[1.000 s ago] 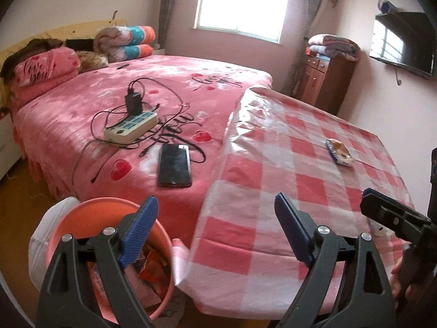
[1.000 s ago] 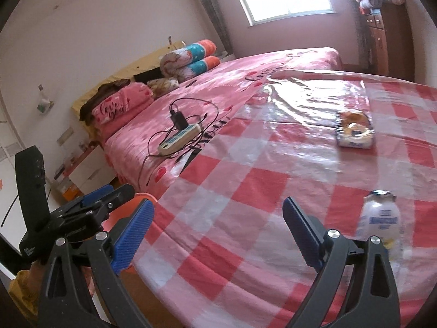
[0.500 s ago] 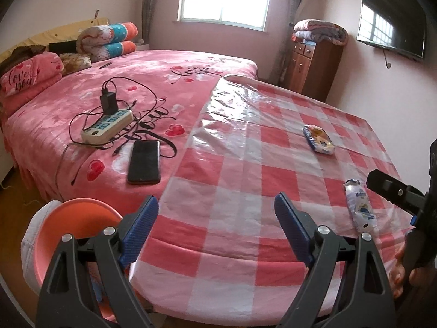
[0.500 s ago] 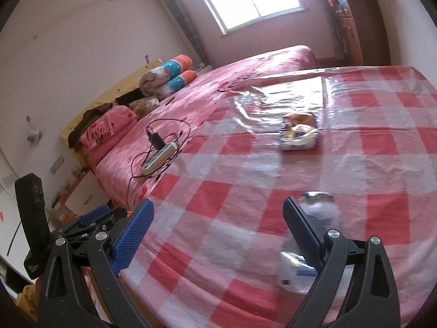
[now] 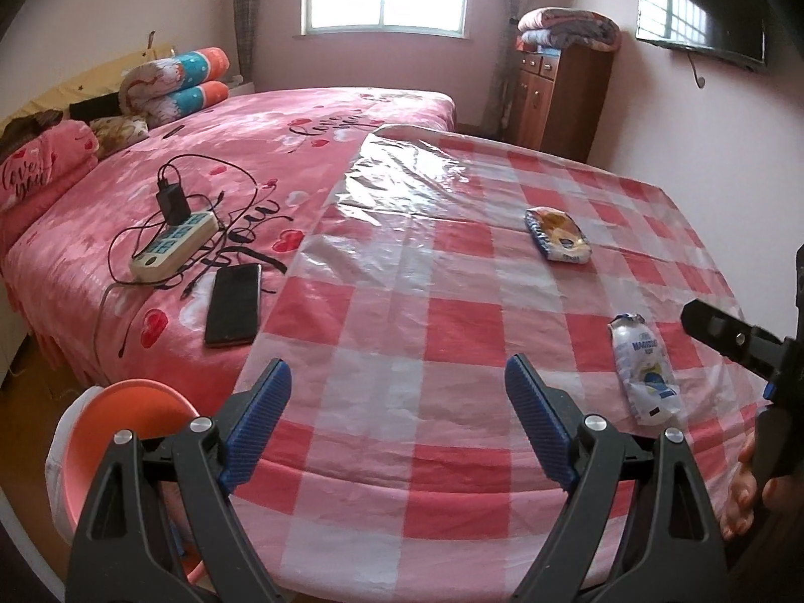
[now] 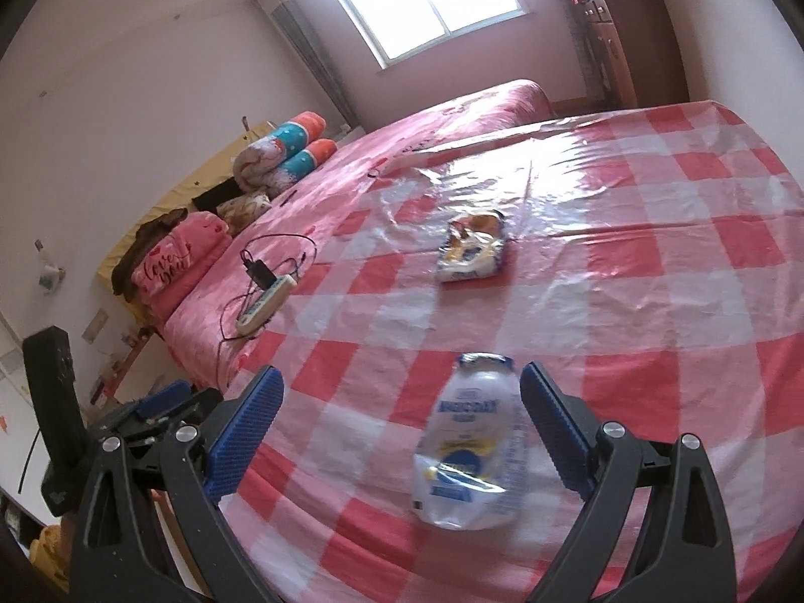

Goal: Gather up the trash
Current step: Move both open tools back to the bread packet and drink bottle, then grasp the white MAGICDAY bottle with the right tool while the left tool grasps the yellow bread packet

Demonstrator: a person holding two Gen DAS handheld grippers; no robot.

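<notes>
Trash is closer now. The right gripper has moved in since a second ago, its blue jaws wide apart around the flat white plastic wrapper on the checked pink tablecloth, maybe not touching yet. The left gripper hangs spread and empty, and the round pink bin waits beside the table.

A home bedroom: pink-quilted bed (pillows piled), wall television.

phone, power strip, wooden cabinet, wall TV
</notes>
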